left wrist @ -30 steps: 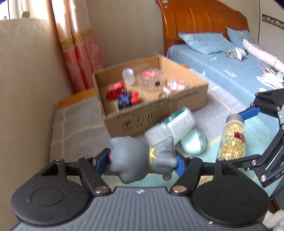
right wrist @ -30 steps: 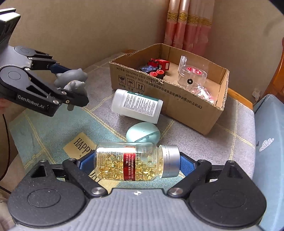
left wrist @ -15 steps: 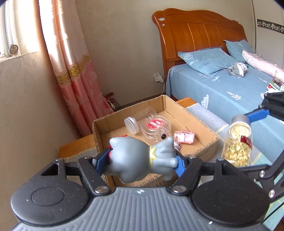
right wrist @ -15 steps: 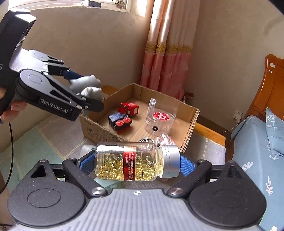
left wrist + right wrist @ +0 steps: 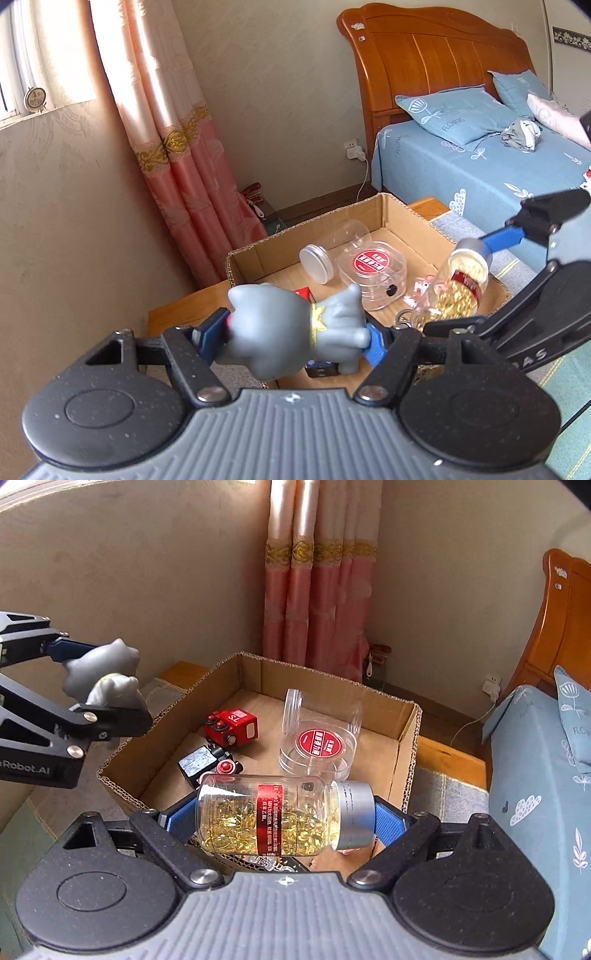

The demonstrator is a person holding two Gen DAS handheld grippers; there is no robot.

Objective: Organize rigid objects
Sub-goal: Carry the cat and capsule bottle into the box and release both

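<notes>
Two grippers are loaded: the left gripper (image 5: 295, 338) has its blue fingers (image 5: 208, 334) clamped on a grey toy figure (image 5: 291, 330), held in the air at the near left edge of the cardboard box (image 5: 406, 738). The right gripper (image 5: 275, 821) has its fingers closed end to end on a capsule bottle (image 5: 269, 814) with a silver cap, lying sideways above the box's near edge. Inside the box lie a red toy car (image 5: 231, 727), a dark toy car (image 5: 208, 762) and a clear round container (image 5: 319, 746).
</notes>
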